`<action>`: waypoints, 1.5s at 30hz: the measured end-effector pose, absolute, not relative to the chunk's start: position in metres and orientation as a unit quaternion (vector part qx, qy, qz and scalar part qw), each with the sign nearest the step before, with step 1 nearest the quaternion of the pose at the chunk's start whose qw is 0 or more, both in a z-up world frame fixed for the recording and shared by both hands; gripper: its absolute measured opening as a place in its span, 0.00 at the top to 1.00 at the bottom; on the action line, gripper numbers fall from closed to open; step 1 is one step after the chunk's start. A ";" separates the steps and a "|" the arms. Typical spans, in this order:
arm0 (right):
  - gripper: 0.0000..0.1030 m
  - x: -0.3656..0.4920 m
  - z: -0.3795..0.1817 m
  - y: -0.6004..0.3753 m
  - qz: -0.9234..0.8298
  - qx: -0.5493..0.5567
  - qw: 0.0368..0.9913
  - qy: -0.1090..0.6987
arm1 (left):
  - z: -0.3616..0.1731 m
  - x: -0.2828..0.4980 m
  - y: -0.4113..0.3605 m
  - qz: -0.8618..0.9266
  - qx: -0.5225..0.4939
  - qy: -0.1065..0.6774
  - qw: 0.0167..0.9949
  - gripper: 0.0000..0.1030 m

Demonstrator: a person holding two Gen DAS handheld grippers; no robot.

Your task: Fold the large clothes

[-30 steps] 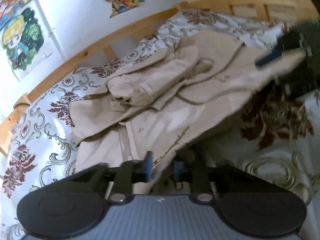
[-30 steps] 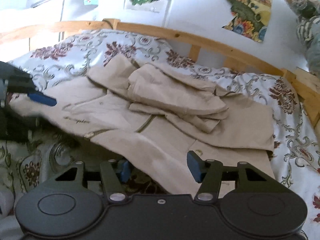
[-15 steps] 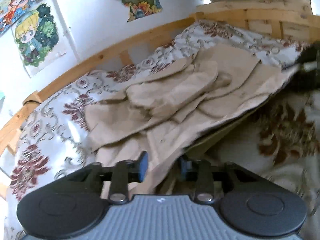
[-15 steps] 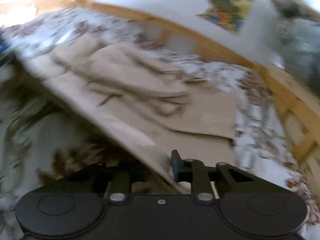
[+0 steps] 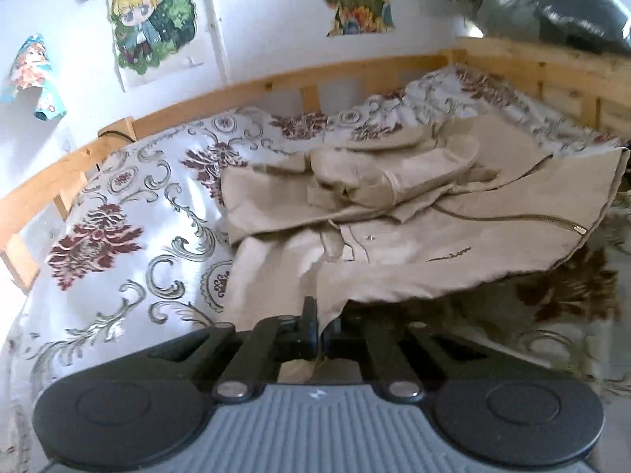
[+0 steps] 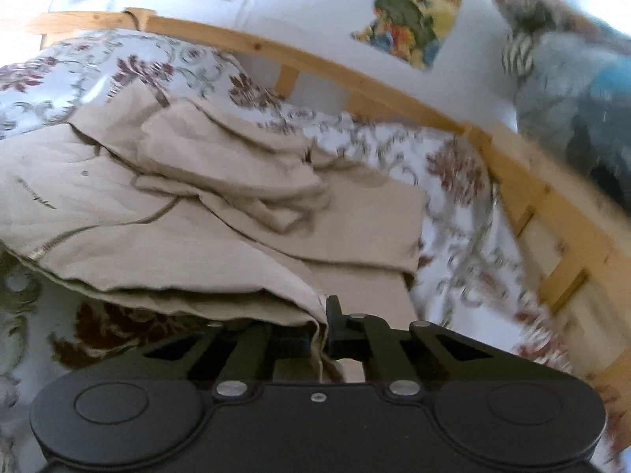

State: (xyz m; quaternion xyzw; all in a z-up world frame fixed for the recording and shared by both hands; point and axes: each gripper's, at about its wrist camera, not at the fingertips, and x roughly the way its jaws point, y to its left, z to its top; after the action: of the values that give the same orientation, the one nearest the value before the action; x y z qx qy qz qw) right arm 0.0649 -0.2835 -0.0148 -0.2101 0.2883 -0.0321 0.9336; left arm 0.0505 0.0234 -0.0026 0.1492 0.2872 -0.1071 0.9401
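A beige zip jacket [image 5: 414, 228] lies on the floral bedspread [image 5: 130, 228], its sleeves folded over its middle. My left gripper [image 5: 321, 329] is shut on the jacket's near hem corner. My right gripper [image 6: 319, 335] is shut on the other hem corner of the jacket [image 6: 177, 213]. The near hem is lifted off the bed between the two grippers, with shadow under it. The zipper [image 5: 512, 218] runs across the raised front panel.
A wooden bed rail [image 5: 236, 90] runs along the far side and the right end [image 6: 552, 213]. Posters [image 5: 154, 19] hang on the white wall behind. A grey-blue bundle of bedding [image 6: 583, 110] sits above the right rail.
Both grippers closed on the jacket's near hem corners and raised the hem off the bed. The right gripper was open a second ago.
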 end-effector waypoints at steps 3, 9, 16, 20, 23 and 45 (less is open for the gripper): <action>0.95 0.033 0.009 -0.274 0.006 -0.250 0.926 0.283 | 0.023 0.028 0.038 -0.126 0.134 0.294 0.938 0.98; 0.95 -0.007 0.047 -0.278 0.052 -0.247 0.923 0.291 | 0.067 0.021 0.064 -0.166 0.080 0.331 0.925 0.98; 0.92 0.060 0.049 -0.304 0.016 -0.115 0.961 0.252 | 0.082 0.125 0.041 -0.143 0.080 0.355 0.920 0.97; 0.91 0.119 0.031 -0.307 -0.033 -0.123 0.964 0.234 | 0.065 0.194 0.015 -0.123 0.138 0.352 0.917 0.97; 0.68 0.159 0.008 -0.306 -0.081 -0.147 0.960 0.225 | 0.041 0.245 0.007 -0.114 0.152 0.373 0.908 0.97; 0.01 0.091 0.010 -0.315 -0.073 -0.008 0.981 0.182 | 0.007 0.280 0.070 -0.112 -0.095 0.377 0.914 0.07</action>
State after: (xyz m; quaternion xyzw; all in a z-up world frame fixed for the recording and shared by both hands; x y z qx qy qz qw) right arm 0.0912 -0.3145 0.0097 -0.0076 0.1820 -0.0728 0.9806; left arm 0.2805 0.0697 0.0072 -0.0947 0.3773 -0.1121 0.9144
